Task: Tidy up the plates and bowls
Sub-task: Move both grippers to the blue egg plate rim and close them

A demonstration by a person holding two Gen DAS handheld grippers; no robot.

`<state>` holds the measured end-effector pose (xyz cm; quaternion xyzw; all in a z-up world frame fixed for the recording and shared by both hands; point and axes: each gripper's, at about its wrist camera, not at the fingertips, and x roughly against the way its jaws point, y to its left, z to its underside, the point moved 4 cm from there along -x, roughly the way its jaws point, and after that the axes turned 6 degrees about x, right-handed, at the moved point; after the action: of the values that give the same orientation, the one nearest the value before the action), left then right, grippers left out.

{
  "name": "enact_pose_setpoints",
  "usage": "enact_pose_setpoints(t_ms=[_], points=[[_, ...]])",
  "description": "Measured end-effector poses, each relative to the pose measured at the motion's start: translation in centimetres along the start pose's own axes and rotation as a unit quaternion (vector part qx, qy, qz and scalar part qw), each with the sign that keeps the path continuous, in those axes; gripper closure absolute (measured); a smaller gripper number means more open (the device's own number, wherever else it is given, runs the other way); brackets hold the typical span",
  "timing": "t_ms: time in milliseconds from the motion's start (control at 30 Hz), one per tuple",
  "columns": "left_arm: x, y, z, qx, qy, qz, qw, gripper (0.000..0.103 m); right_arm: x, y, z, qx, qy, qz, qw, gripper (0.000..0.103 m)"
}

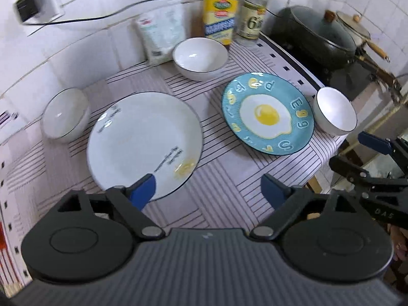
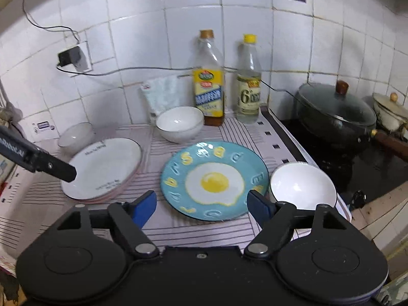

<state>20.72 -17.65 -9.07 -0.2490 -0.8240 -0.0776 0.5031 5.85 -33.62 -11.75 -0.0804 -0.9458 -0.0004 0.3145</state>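
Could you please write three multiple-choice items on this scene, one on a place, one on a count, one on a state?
1. Where does the fried-egg plate lie?
A. Between the white plate and a white bowl
B. On the stove
C. Inside a bowl

2. How many white bowls stand on the striped cloth?
A. One
B. Three
C. Five

3. How is the right tool?
A. Shut on a bowl
B. Shut on a plate
C. Open, holding nothing

Answers: A, it lies flat between them; B, three show in both views; C, its jaws stand apart, empty.
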Motion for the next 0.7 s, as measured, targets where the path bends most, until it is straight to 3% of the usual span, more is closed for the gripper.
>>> enact_pose_setpoints(t_ms=[133, 300, 467, 700], points=[[-3.1, -1.8, -0.8, -0.009, -0.01, 0.012, 0.9998, 0.004, -2.0, -1.8, 2.2, -0.037, -0.005, 0.001, 0.999, 0.02], [-6.2, -4.3, -2.2, -0.042, -0.035, 0.031, 0.998, 0.004, -4.5, -3.0, 4.5, -0.065, -0.03, 0.009, 0.997, 0.02], [-10.2, -5.2, -4.4, -0.047, -0.033, 0.074, 0.9956, 0.004, -6.8, -3.2, 5.6, -0.057, -0.049, 0.009, 0.997, 0.02], [-14.3, -5.6, -7.2, -0.088, -0.036, 0.077, 0.9925, 0.007, -9.4, -3.6, 5.7, -0.053, -0.049, 0.026, 0.997, 0.021]])
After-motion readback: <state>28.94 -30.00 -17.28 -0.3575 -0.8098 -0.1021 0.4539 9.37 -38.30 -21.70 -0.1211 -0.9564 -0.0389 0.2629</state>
